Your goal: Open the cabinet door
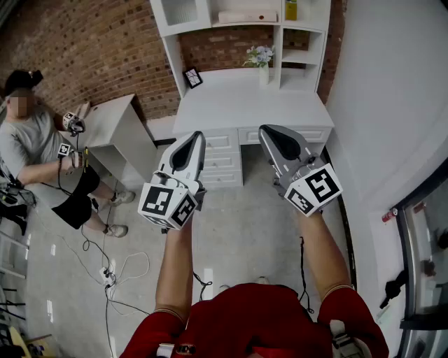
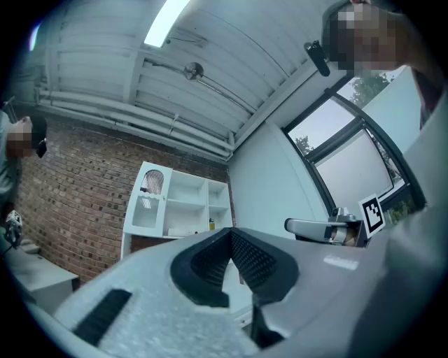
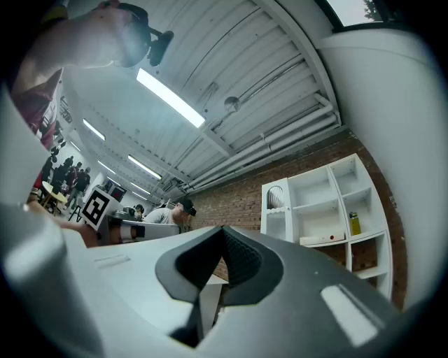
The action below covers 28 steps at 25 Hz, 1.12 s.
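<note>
A white desk (image 1: 245,105) with a shelf hutch stands against the brick wall ahead. The hutch's cabinet door (image 1: 180,12), white with an arched slatted window, is at its upper left and looks closed; it also shows in the left gripper view as the door (image 2: 149,199) and in the right gripper view as the door (image 3: 275,210). My left gripper (image 1: 194,136) and right gripper (image 1: 269,131) are held side by side in the air, well short of the desk, both tilted upward. The left gripper (image 2: 229,234) and right gripper (image 3: 224,234) are shut with nothing between them.
Drawers (image 1: 220,150) sit under the desktop. A flower vase (image 1: 260,59), a picture frame (image 1: 192,77) and a yellow bottle (image 1: 290,8) are on the desk unit. A seated person (image 1: 28,140) and a white side table (image 1: 119,126) are at left; cables (image 1: 119,269) lie on the floor. A white wall (image 1: 392,91) is at right.
</note>
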Each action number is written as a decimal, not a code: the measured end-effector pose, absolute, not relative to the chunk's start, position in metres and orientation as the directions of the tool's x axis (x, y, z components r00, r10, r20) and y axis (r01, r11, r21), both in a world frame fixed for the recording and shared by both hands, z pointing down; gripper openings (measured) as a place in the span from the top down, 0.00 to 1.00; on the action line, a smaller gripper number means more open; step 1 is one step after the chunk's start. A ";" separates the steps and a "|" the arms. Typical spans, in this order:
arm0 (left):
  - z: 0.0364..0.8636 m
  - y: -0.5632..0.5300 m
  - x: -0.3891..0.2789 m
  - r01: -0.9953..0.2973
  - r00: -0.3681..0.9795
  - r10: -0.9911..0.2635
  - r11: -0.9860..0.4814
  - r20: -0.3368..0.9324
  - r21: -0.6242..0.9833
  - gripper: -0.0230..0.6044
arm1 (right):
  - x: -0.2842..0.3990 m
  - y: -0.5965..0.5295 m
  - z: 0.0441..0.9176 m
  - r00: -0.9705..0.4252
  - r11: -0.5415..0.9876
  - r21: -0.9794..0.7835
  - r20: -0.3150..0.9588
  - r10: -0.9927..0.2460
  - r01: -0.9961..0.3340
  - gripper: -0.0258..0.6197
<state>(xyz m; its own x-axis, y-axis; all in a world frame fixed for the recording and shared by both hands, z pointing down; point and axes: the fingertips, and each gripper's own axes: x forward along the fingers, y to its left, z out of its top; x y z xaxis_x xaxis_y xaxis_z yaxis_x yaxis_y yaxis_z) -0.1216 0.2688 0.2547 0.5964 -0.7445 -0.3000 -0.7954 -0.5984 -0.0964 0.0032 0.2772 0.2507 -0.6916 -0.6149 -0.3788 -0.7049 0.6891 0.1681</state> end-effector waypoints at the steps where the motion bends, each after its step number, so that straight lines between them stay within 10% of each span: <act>1: 0.255 0.269 -0.119 -0.796 0.597 -0.746 -0.598 -0.297 -0.097 0.96 | 0.005 0.277 0.251 -0.693 0.690 0.168 -0.378 -0.614 -0.704 0.94; 28: 0.257 0.188 -0.037 -0.845 0.531 -0.797 -0.522 -0.289 -0.116 0.96 | 0.112 0.215 0.272 -0.697 0.717 0.129 -0.404 -0.593 -0.685 0.94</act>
<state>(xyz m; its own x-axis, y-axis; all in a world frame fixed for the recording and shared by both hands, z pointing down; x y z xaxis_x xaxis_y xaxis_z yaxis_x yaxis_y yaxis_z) -0.0374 0.1875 0.2569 0.5311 -0.7966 -0.2887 -0.8453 -0.5217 -0.1156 0.1124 0.2145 0.2720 -0.6968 -0.5928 -0.4038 -0.6850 0.7170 0.1295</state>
